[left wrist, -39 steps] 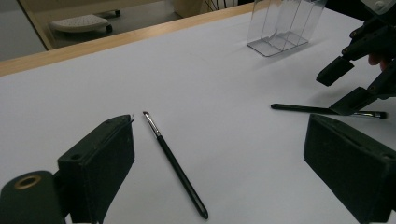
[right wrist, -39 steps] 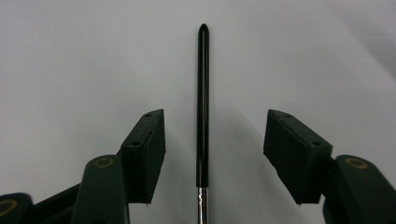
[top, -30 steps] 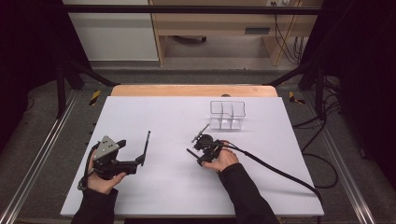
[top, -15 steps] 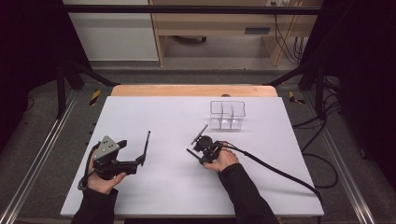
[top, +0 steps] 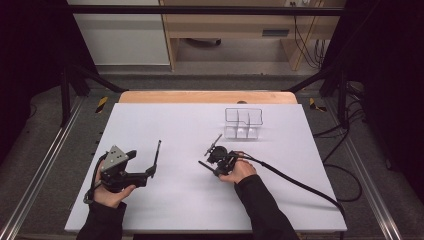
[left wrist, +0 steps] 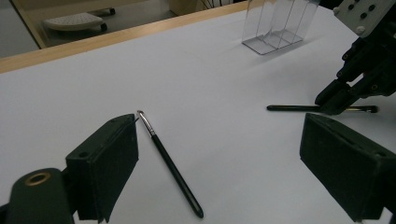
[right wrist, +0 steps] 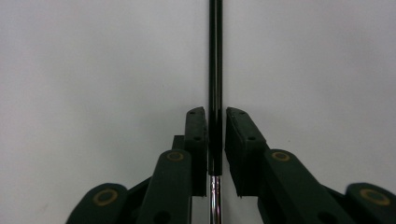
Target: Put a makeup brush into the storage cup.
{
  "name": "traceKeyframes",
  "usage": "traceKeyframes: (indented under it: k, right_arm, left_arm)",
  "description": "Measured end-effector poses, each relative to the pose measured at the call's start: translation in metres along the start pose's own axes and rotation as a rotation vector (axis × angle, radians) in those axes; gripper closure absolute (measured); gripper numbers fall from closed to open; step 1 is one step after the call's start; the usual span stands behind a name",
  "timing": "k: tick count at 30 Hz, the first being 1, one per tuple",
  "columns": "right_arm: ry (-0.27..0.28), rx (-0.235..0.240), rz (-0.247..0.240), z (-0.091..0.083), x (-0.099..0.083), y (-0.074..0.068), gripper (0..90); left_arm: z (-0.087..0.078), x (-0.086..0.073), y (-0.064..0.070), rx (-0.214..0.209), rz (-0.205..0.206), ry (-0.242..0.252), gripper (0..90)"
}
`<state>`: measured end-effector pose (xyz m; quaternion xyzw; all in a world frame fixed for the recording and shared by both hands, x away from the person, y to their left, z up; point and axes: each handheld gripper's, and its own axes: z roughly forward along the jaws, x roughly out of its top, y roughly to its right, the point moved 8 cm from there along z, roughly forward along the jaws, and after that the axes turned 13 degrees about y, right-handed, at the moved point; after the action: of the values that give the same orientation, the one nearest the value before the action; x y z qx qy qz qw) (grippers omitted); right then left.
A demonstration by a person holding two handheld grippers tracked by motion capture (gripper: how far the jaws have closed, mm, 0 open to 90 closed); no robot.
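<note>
White sheeting covers the table (top: 190,210), with a strip of bare wood along its far edge. At the left, the left gripper (top: 150,172) rests low over the sheet in the person's left hand (top: 111,192), its jaws spread wide apart and holding nothing; a thin black brush (left wrist: 169,163) with a silver collar lies flat just beyond them. Near the middle, the right gripper (right wrist: 215,140) points down at a second brush (right wrist: 215,56), its jaws closed in on either side of the black handle, which lies on the sheet. Farther back to the right stands a clear plastic holder (top: 243,123) with compartments.
</note>
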<state>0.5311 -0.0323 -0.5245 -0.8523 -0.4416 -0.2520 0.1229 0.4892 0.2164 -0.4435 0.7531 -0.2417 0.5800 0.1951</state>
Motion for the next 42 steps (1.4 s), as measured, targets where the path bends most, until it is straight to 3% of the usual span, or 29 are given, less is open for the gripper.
traceKeyframes:
  k: [8,16,27,42]
  right_arm:
    - [-0.032,-0.014,-0.016,-0.003,-0.003,0.000,75.1]
    - [-0.063,0.006,0.006,-0.003,-0.004,0.000,83.6]
    - [-0.070,0.012,0.017,-0.005,-0.005,0.000,84.2]
    - [0.071,0.060,0.015,-0.054,0.012,-0.007,84.2]
  left_arm:
    - [0.000,0.000,0.000,-0.003,0.002,-0.002,10.9]
    - [0.000,-0.001,0.001,-0.007,0.005,-0.007,11.1]
    - [0.001,-0.001,0.003,-0.015,0.017,-0.017,11.1]
    - [0.002,0.005,0.021,-0.059,0.091,-0.033,10.9]
